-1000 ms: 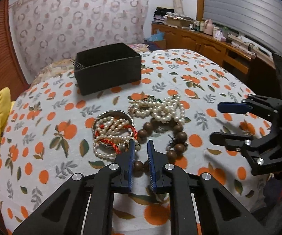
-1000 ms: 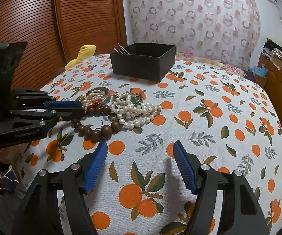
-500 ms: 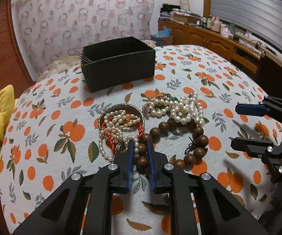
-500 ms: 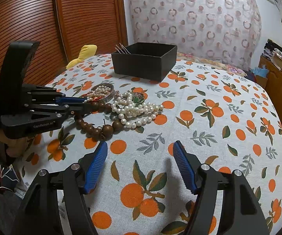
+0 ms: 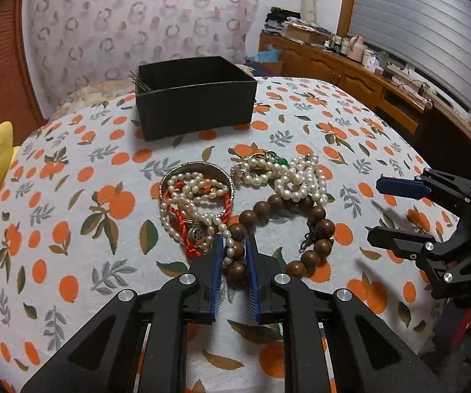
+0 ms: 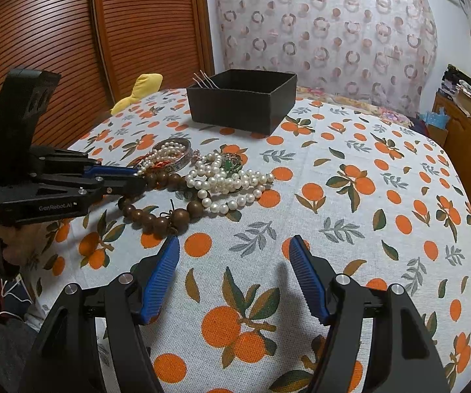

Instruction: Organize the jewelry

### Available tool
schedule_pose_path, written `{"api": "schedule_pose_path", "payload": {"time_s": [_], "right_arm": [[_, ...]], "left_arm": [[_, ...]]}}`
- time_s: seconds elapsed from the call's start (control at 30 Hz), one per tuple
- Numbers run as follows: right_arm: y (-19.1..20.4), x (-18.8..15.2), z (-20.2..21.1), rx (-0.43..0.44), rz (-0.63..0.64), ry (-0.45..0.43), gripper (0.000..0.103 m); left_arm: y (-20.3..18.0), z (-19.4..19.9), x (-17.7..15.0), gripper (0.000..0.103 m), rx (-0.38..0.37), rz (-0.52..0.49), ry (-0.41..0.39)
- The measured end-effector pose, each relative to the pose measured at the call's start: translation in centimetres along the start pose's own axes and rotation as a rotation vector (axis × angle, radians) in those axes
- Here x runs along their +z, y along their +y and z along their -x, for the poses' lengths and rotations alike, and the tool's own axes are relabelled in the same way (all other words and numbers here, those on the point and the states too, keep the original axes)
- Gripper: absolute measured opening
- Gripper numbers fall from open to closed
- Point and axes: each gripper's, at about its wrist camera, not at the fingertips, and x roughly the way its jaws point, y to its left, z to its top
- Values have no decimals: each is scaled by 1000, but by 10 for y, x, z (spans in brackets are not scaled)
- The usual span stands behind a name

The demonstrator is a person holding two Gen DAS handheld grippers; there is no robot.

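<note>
Left wrist – hand-held gripper (image 5: 234,255) clamps wooden beads (image 5: 300,216).

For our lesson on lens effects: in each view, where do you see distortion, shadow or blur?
Left wrist view: fisheye bends the round table with the orange-print cloth and blackens the corners; smeared dark streaks near the right gripper.
Right wrist view: the brown slatted doors bow; soft shadows fall beneath the open fingers; the picture is sharp.

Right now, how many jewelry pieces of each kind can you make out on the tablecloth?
Wooden bead bracelet: 1
Metal bangle: 1
Red cord bracelet: 1
Pearl strands: at least 2, one heap by the bangle, one tangled heap
Green-stoned piece: 1
Total: at least 6
</note>
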Motion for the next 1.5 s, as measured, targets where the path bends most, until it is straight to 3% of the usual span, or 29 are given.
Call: {"api": "schedule_pose_path", "payload": {"time_s": [0.33,0.47,0.9,1.5], "right_arm": [[0,0,1,0,0,0,72],[0,0,0,0,0,0,72],[6,2,-1,-21,20,8,72],[56,38,-21,119,103,12,61]], "left_arm": [[8,3,4,12,-62,48,-16],[11,4,5,4,-60,59,-27],[24,57,24,4,-48,103,-188],[38,120,55,4,-13,89,-342]]}}
